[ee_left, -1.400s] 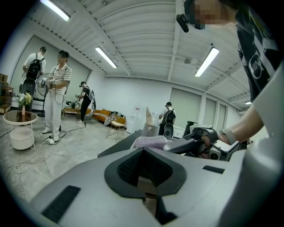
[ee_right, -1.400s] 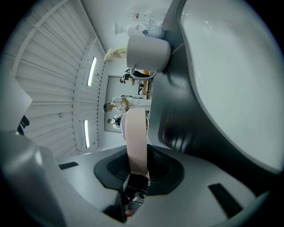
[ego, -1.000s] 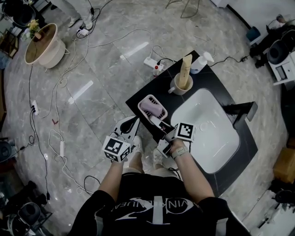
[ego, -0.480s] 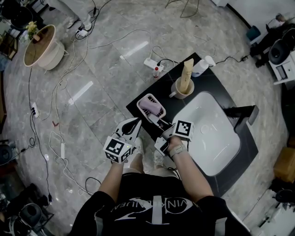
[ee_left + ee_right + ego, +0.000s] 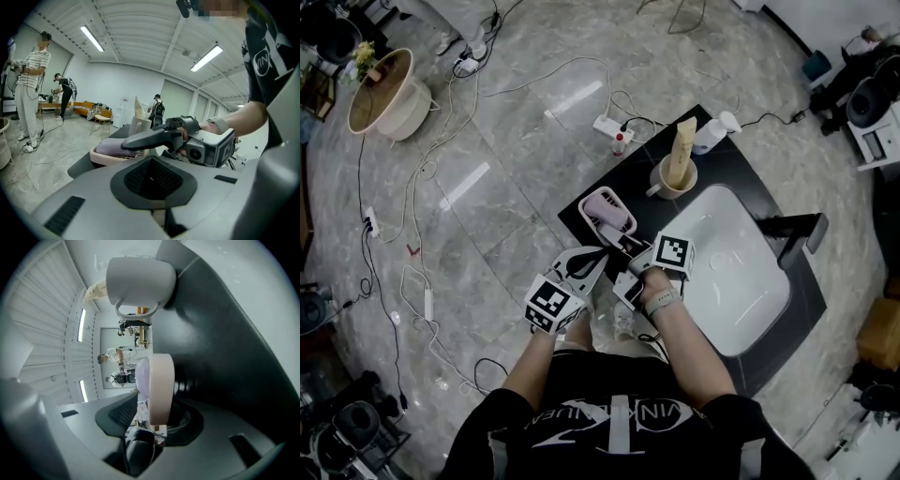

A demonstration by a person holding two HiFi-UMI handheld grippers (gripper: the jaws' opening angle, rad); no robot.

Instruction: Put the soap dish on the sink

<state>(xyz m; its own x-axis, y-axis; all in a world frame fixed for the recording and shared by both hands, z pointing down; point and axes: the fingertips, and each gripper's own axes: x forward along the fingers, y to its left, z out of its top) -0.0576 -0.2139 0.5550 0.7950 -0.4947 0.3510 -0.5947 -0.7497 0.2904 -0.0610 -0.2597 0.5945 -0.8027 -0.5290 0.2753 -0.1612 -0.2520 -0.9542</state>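
Countertop (image 5: 736, 169), black and set on the grey marble floor, carries a white sink basin (image 5: 741, 272) that takes up most of its right and near part. That leaves only a dark strip along the left and far edges for standing things on.

On the far part of this strip stands a white mug (image 5: 675, 175) with a tall beige item in it. The pink soap dish (image 5: 621, 223) sits flat on the strip's left near corner, just beside the basin, so I judge that it is already where the task wants it. A lilac bar of soap (image 5: 600, 208) lies in it.

The right gripper (image 5: 630, 249) reaches in from the near side, low and nearly level, which suits setting a shallow dish down without tipping it. Its jaws have just been opening. The dish's near end stands between them, but they are spread and no longer pinch it, which reads as a release.

The left gripper (image 5: 600, 254) hangs just left of the right one with its jaws pressed together on nothing, apparently idle.
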